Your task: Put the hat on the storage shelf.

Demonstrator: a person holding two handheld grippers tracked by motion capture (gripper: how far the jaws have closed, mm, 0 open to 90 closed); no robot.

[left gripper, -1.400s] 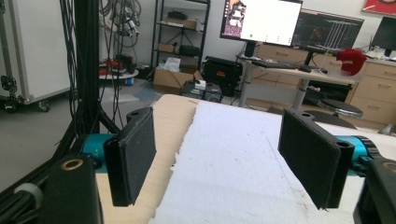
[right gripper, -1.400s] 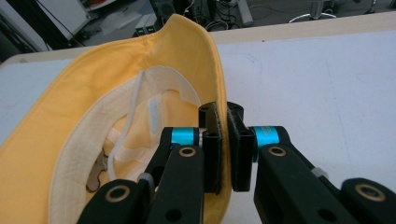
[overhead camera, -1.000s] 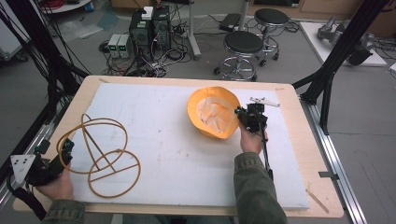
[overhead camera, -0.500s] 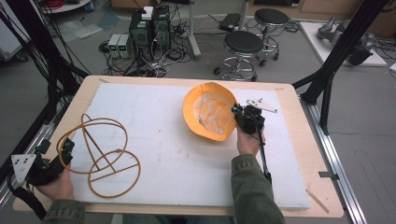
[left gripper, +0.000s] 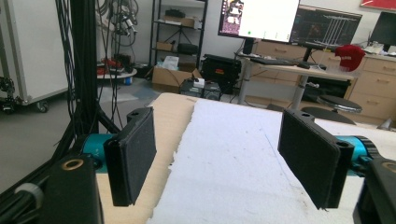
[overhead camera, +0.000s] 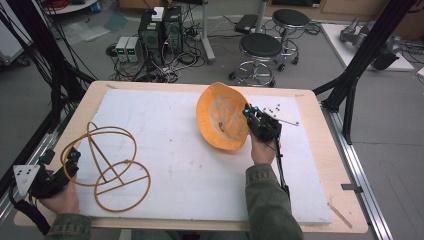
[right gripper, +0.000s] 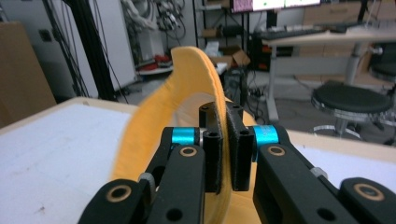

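The right gripper [overhead camera: 248, 111], held in a person's hand at the right side of the table, has its two black jaws pinched tight on the rim of an orange hard hat [overhead camera: 222, 121]; in the right gripper view the jaws [right gripper: 224, 149] press on either side of the thin yellow-orange edge of the hat [right gripper: 187, 88]. The hat is tipped up on its side, its hollow inside facing the high camera, over the far right part of the white foam mat [overhead camera: 190, 165] that covers the wooden table [overhead camera: 320, 145]. Just beyond the gripper a small white plate with dark holes [overhead camera: 280, 114] lies on the mat. Well apart, at the near left corner, the left gripper [overhead camera: 70, 159] rests in the other hand with its jaws spread wide and nothing between the pads [left gripper: 133, 154], its tips just beside an orange wire frame of hoops [overhead camera: 112, 165] that stands on the mat. Black stools [overhead camera: 261, 47] and computer boxes [overhead camera: 160, 30] stand on the floor behind the table.
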